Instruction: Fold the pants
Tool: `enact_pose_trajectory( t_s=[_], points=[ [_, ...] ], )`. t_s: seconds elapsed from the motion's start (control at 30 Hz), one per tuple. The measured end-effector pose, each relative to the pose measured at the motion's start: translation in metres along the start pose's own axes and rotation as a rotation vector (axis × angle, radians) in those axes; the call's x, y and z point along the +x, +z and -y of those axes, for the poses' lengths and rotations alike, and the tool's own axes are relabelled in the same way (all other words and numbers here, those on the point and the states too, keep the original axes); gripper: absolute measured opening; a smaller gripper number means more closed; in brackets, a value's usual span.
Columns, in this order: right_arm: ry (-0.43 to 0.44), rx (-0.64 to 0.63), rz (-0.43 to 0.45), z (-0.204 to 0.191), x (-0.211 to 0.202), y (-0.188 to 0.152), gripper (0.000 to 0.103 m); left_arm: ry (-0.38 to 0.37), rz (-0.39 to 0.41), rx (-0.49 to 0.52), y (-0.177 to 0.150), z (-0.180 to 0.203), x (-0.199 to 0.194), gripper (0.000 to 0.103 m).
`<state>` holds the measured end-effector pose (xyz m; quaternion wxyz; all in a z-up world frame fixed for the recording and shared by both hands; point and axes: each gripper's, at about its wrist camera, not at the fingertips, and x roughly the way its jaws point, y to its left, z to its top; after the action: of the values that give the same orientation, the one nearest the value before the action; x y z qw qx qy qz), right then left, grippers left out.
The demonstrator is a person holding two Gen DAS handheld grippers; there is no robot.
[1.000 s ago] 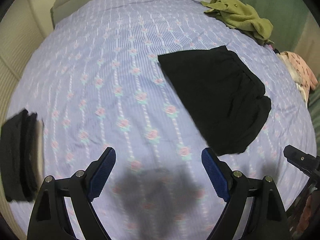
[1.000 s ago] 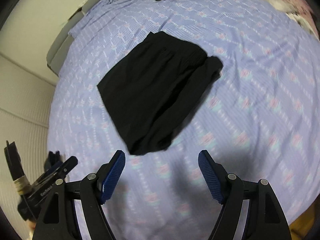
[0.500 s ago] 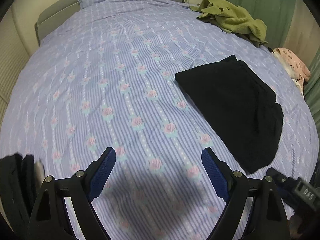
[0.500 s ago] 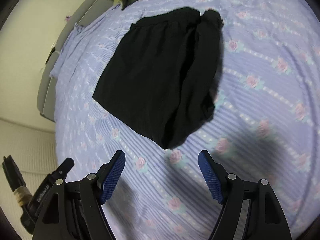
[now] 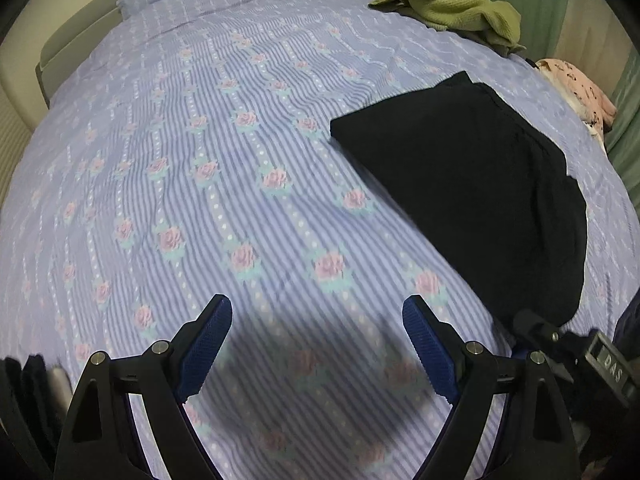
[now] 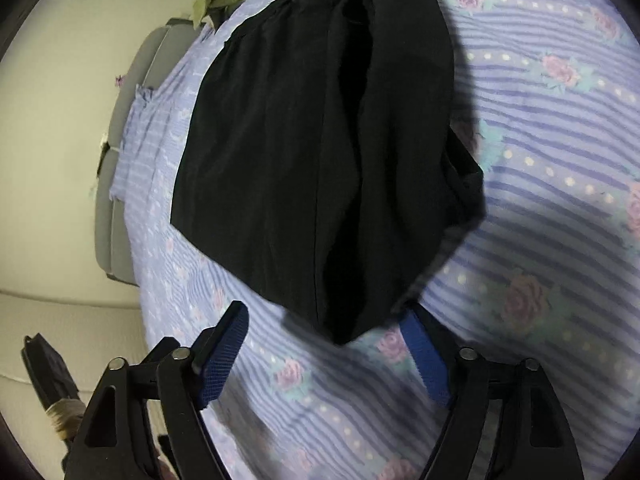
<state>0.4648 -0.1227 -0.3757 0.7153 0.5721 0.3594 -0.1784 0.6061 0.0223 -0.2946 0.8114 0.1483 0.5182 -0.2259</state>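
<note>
Black pants lie flat on the striped floral bedsheet, to the right in the left wrist view. In the right wrist view the pants fill the middle, their near corner just ahead of my right gripper. The right gripper is open, low over the sheet, its jaws either side of that corner. My left gripper is open and empty over bare sheet, left of the pants. The right gripper's body shows at the lower right of the left wrist view.
A green garment lies at the far end of the bed; a pink patterned garment at the right edge. A dark folded pile sits at the near left. The headboard and wall are on the left.
The right gripper has moved down and in toward the pants' near corner, which now looms large. The left gripper has shifted forward and right; the dark pile has slid out to the frame edge.
</note>
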Motion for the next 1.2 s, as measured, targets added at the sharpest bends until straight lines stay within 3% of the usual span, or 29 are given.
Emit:
enact_pose_trajectory(
  t_s=[0.1,0.2,0.37,0.47,0.67,0.77,0.83,0.87,0.9,1.0,1.07,1.13,1.2],
  points=[
    [0.012,-0.018,0.022,-0.006,0.004,-0.002,0.091,-0.077,0.003,-0.038,0.016,-0.006,0.009,0.088],
    [0.028,-0.04,0.035,-0.01,0.004,0.004,0.092,-0.196,0.009,-0.084,0.039,-0.009,0.02,0.088],
    [0.078,0.074,0.056,-0.003,0.005,0.024,0.091,-0.298,-0.014,-0.199,0.077,-0.013,0.051,0.087],
    [0.059,0.073,0.047,-0.008,0.006,0.024,0.091,-0.33,-0.031,-0.262,0.091,-0.015,0.072,0.084],
    [0.007,0.001,0.027,-0.02,0.012,0.023,0.088,-0.33,-0.047,-0.264,0.097,-0.006,0.099,0.081],
    [-0.015,-0.005,0.017,-0.02,0.015,0.027,0.087,-0.35,-0.037,-0.349,0.096,-0.011,0.106,0.081],
    [-0.025,0.001,0.007,-0.021,0.02,0.03,0.087,-0.358,-0.035,-0.391,0.097,-0.013,0.107,0.072],
    [-0.027,0.006,0.001,-0.02,0.02,0.032,0.086,-0.363,-0.038,-0.397,0.098,-0.013,0.107,0.055],
    [-0.041,0.009,-0.013,-0.021,0.02,0.034,0.081,-0.381,-0.046,-0.404,0.099,-0.013,0.106,0.035],
    [-0.087,-0.006,-0.042,-0.019,0.017,0.036,0.058,-0.432,-0.058,-0.409,0.102,-0.009,0.102,0.014],
    [-0.09,-0.01,-0.067,-0.017,0.014,0.037,0.045,-0.408,-0.045,-0.385,0.107,-0.001,0.09,0.012],
    [-0.062,-0.018,-0.104,-0.018,0.008,0.042,0.023,-0.389,-0.023,-0.368,0.11,0.004,0.075,0.011],
    [-0.052,-0.04,-0.109,-0.024,-0.003,0.046,0.016,-0.366,-0.003,-0.349,0.115,0.01,0.061,0.01]
  ],
)
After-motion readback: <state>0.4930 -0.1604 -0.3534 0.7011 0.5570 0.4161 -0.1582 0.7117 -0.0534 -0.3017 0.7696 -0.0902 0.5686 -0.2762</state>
